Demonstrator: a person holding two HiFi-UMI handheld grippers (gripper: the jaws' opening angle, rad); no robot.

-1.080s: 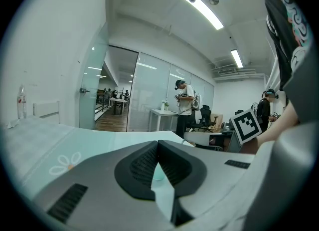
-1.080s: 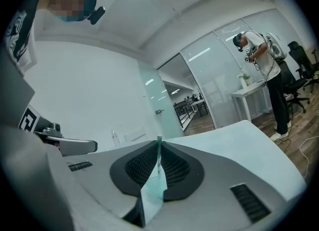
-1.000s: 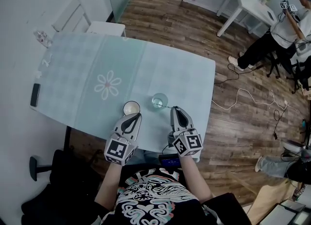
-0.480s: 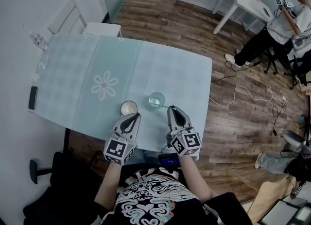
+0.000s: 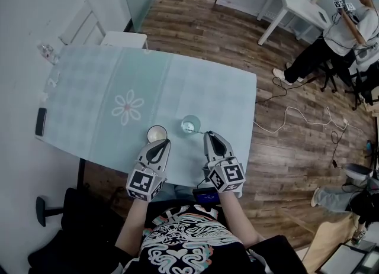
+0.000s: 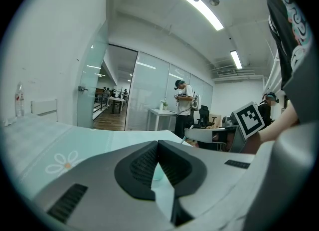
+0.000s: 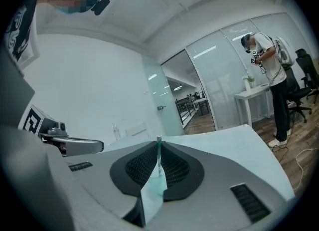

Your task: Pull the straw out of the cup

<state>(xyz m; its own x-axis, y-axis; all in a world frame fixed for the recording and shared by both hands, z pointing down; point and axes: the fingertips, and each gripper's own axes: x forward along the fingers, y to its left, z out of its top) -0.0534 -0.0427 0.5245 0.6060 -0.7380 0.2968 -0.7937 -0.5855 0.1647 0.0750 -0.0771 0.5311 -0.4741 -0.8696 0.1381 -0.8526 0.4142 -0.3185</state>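
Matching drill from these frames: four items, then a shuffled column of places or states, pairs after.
1 straw
2 white cup
3 phone
4 left gripper

A at the table left edge
B shut, empty
C just ahead of the left gripper
D clamped in the right gripper

Pairs: 1-D, 2-C, 3-A, 4-B

worktop (image 5: 83, 83): pale mint, faint checks, white daisy (image 5: 128, 106) with orange centre | straw (image 7: 158, 156): green-white stripes | cup (image 5: 190, 124) right of daisy: clear | small cup (image 5: 157, 132) nearest daisy: white | left gripper (image 5: 160, 144), right gripper (image 5: 210, 136): grey, black-padded jaws, black-white marker cubes | floor (image 5: 195, 36): brown planks
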